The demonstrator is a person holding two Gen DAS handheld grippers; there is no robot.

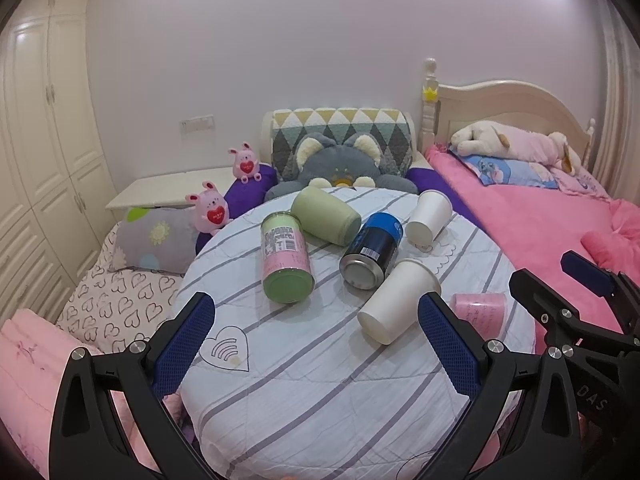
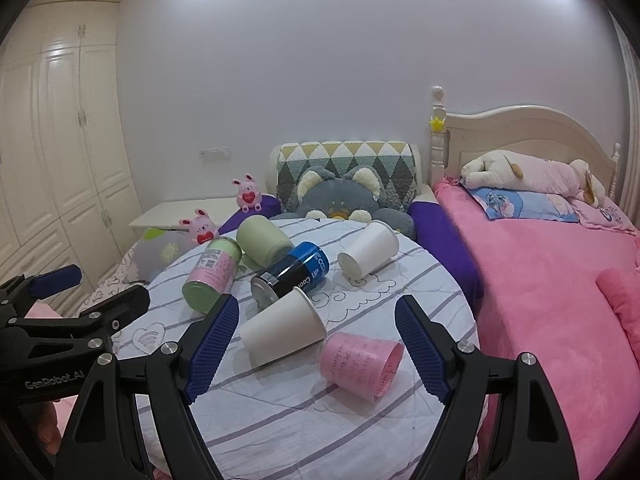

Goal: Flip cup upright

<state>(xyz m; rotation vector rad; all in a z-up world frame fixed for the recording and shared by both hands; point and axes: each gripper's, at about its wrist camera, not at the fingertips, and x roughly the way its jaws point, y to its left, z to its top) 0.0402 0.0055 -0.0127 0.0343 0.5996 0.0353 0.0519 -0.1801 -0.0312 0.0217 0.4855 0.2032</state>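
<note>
Left wrist view: left gripper [image 1: 316, 332] hangs above the near edge of the round table [image 1: 304, 380], jaws spread wide, nothing between them. Blue pads [image 1: 182, 344] clear of everything. The right gripper [image 1: 576, 280] shows at the right edge of this view, also spread, empty.

Everything on the striped cloth is lying on its side:
- near white paper cup [image 1: 398, 300], base toward the camera, just in front of the left gripper's right finger
- pink cup [image 1: 480, 314] beside it, partly hidden behind that finger
- far white paper cup [image 1: 430, 214] at the back right of the table
- blue-and-black can [image 1: 372, 250], its bottom end close to the near white cup; contact unclear
- green-and-pink can [image 1: 286, 258] left of centre
- pale green cup [image 1: 326, 216] behind the two cans

Right wrist view: right gripper [image 2: 316, 348] released, jaws wide, hovering low over the table. The near white paper cup [image 2: 282, 328] and pink cup [image 2: 360, 364] sit in the span between its fingers in this view, neither gripped. Pink cup's mouth faces right and toward the camera. White cup's mouth points away toward the blue-and-black can [image 2: 294, 274]. Left gripper [image 2: 72, 292] is in frame at far left.

Background: grey plush cat [image 2: 340, 200] behind the table, pink bed [image 2: 560, 280] to the right.
</note>
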